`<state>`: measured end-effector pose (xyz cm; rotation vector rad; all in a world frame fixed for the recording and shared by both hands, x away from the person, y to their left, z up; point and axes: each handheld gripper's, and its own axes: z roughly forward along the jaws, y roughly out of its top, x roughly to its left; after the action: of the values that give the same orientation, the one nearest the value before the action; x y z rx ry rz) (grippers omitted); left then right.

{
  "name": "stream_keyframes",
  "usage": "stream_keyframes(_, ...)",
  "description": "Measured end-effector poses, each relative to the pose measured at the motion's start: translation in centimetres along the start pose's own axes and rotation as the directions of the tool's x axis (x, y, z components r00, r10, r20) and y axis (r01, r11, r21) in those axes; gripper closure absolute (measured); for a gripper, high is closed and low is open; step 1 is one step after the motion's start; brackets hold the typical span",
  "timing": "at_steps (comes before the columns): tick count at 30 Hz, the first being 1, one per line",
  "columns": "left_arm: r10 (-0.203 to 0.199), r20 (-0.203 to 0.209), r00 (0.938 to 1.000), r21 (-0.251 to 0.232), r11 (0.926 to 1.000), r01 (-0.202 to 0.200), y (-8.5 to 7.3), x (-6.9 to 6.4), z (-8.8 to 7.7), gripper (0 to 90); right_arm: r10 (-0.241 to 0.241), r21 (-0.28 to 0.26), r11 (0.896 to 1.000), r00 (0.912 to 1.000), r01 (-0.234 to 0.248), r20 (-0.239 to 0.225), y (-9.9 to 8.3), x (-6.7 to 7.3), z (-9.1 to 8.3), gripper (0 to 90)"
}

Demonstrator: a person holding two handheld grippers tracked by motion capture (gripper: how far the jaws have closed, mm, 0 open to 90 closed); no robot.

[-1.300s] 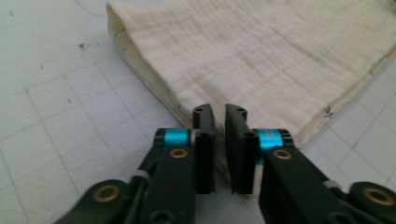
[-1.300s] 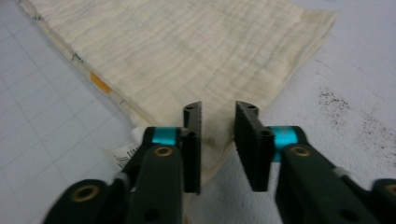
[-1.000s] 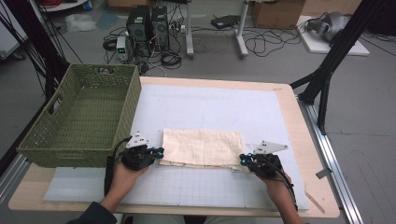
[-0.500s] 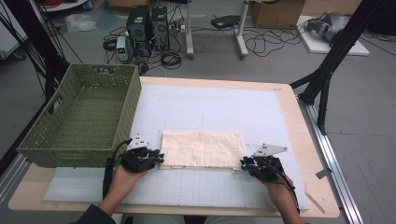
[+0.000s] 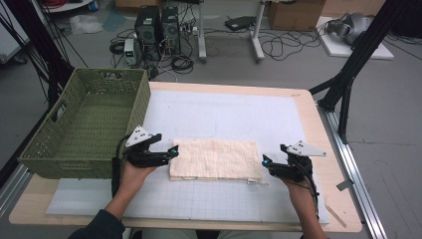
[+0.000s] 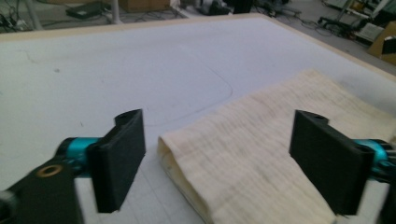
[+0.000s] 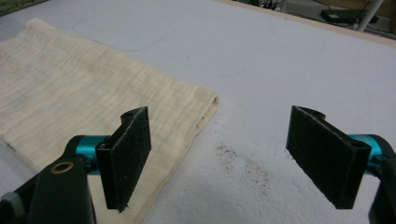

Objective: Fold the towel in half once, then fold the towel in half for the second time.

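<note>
A folded cream cloth [image 5: 214, 159] lies flat on the white mat [image 5: 224, 112] near the table's front. My left gripper [image 5: 171, 151] hovers at its left end. Its jaws have just been opening and stand wide apart. In the left gripper view the cloth's folded corner [image 6: 261, 149] lies below and between the jaws of the left gripper [image 6: 224, 156], untouched by the pads. My right gripper [image 5: 266, 162] hangs at the cloth's right end, its jaws also just opened. In the right gripper view the cloth [image 7: 84, 93] ends by the left jaw of the right gripper [image 7: 226, 156], with bare mat between the jaws.
A green woven basket [image 5: 84, 124] stands at the table's left, close behind my left hand. The wooden table edge [image 5: 331, 149] runs along the right. Beyond the table are computer towers, cables and black stand legs on the floor.
Both grippers' jaws went from shut at the cloth's ends to wide open, letting the cloth go. Both hands have lifted slightly. The cloth now rests flat.
</note>
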<state>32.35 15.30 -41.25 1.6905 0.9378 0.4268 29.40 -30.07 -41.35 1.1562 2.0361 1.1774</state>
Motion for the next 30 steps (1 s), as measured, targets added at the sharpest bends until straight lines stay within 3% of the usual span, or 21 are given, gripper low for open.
stream_keyframes(7,0.024,0.030,0.9993,-0.040,0.9989,-0.023,0.15,0.23,-0.41,17.6,-0.001,-0.011,1.000,1.0000,0.001,0.008,-0.07,-0.24,-0.20,11.4)
stream_keyframes(30,0.011,0.040,0.9991,-0.028,0.9996,-0.010,-0.16,0.54,-0.42,17.6,-0.011,0.021,1.000,0.9998,0.011,-0.019,-0.33,-0.42,0.32,11.4)
